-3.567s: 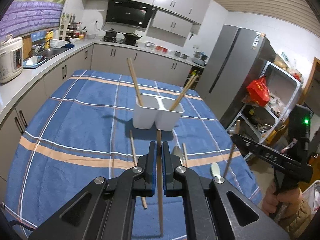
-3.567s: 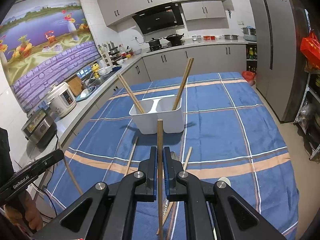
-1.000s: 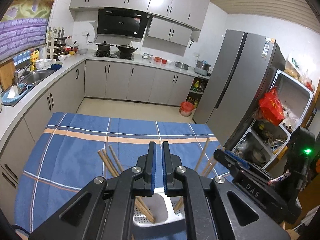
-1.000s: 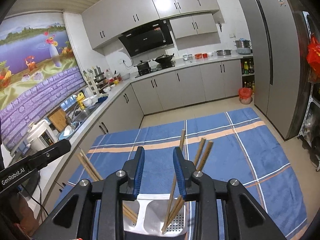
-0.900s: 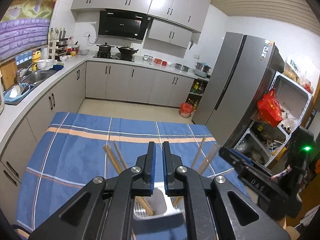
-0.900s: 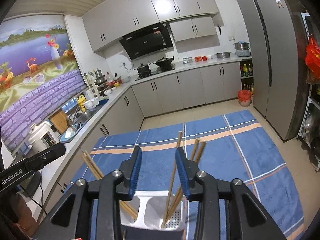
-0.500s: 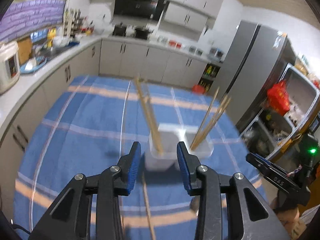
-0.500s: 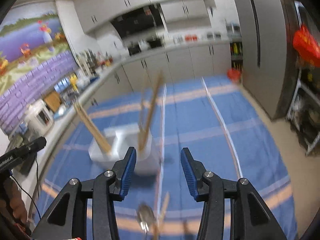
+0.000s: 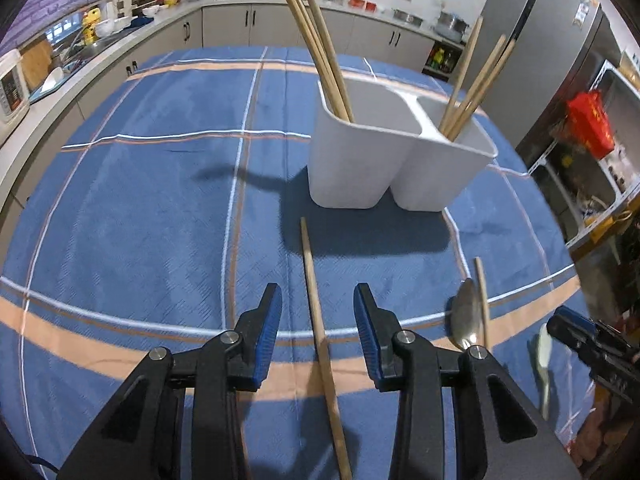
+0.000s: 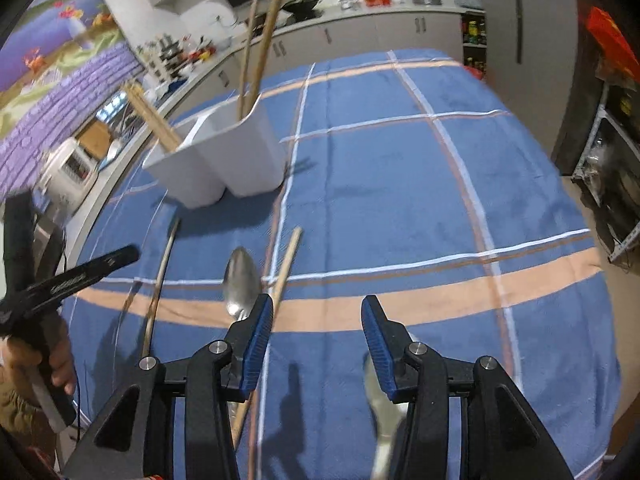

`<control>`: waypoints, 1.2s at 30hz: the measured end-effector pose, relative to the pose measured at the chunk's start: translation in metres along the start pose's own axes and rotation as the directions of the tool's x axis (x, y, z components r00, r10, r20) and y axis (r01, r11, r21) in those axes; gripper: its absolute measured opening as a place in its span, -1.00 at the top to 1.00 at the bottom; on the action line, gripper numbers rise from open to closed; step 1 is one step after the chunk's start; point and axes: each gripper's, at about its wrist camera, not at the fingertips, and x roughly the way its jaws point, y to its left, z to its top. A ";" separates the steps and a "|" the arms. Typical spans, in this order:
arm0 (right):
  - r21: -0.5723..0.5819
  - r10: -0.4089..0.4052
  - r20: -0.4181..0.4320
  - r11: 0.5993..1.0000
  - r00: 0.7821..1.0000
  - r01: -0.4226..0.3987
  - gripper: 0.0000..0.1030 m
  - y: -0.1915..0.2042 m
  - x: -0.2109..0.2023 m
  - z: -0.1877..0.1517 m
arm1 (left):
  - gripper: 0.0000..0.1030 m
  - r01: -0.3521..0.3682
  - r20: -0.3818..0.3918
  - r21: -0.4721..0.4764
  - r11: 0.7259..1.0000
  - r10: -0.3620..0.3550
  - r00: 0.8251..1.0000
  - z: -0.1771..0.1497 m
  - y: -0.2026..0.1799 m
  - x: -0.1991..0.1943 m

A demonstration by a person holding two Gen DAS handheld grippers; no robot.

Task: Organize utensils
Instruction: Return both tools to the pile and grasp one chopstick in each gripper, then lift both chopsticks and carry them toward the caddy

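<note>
Holder: the white two-compartment utensil holder [image 9: 400, 160] stands upright on the blue plaid tablecloth [image 9: 140, 200], and every place below is given relative to it

Left compartment: in your left wrist view, wooden chopsticks [image 9: 320, 40] lean up and to the left out of the holder's left compartment

Right compartment: a second bundle of chopsticks [image 9: 472, 80] leans to the right out of the holder's right compartment

Loose chopstick, left: one wooden chopstick [image 9: 320, 340] lies flat on the cloth in front of the holder, its far tip just short of the holder's base

Left gripper: your left gripper [image 9: 318, 334] is released, its jaws having just been opening; the blue pads [image 9: 268, 332] stand either side of that loose chopstick without pressing on it

Metal spoon: a metal spoon [image 10: 242, 276] lies on the cloth in front of the holder, bowl towards it

Loose chopstick, right: another chopstick [image 10: 282, 276] lies just beside the spoon, on the side away from your left gripper, slanting towards the holder

Pale spoon: a light-coloured spoon [image 10: 380, 412] lies nearest you, farthest from the holder, partly hidden by the right finger

Right gripper: your right gripper [image 10: 318, 344] is released, its jaws wide apart above bare cloth in front of the holder, nothing between them; its left pad [image 10: 256, 348] overlaps the spoon and the slanting chopstick in the view, and contact cannot be told
</note>
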 end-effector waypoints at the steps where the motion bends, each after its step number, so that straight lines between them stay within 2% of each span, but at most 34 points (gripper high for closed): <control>1: -0.011 0.003 -0.014 1.000 1.000 -0.003 0.19 0.005 0.008 0.003 | 0.31 -0.003 -0.005 0.007 1.000 0.003 1.000 0.003 -0.001 0.004; 2: -0.016 0.005 -0.023 1.000 1.000 -0.005 0.29 0.009 0.014 0.007 | 0.31 -0.016 -0.013 0.017 1.000 0.016 1.000 0.006 -0.002 0.010; 4: -0.021 0.009 -0.040 1.000 0.999 -0.010 0.29 0.017 0.028 0.016 | 0.31 -0.024 -0.028 0.029 0.999 0.025 0.999 0.010 -0.004 0.020; 13: -0.068 -0.108 -0.114 0.993 0.988 0.101 0.48 0.032 0.073 0.037 | 0.31 -0.032 -0.091 0.044 0.999 0.036 0.995 0.027 -0.003 0.057; 16: -0.095 -0.144 -0.116 0.987 0.983 0.133 0.58 0.036 0.076 0.037 | 0.31 -0.028 -0.085 0.058 0.998 0.033 0.996 0.029 -0.005 0.059; 18: -0.108 -0.160 -0.116 0.983 0.980 0.148 0.72 0.038 0.077 0.038 | 0.52 -0.029 -0.084 0.070 0.997 0.035 0.996 0.028 -0.007 0.060; 19: -0.111 -0.164 -0.117 0.982 0.980 0.151 0.81 0.039 0.077 0.039 | 0.89 -0.042 -0.083 0.083 0.996 0.049 0.995 0.029 -0.009 0.061; 25: -0.110 -0.148 -0.135 0.985 0.980 0.133 0.86 0.032 0.070 0.034 | 0.91 0.002 -0.096 0.040 0.999 0.002 0.995 0.020 -0.005 0.057; 33: -0.086 -0.125 -0.172 0.990 0.977 0.112 0.86 0.010 0.045 0.007 | 0.90 0.080 -0.134 -0.041 0.996 -0.084 0.987 -0.019 0.004 0.031; 36: -0.071 -0.114 -0.187 0.992 0.976 0.103 0.86 0.005 0.038 -0.001 | 0.90 0.089 -0.142 -0.048 0.995 -0.095 0.985 -0.029 0.003 0.026</control>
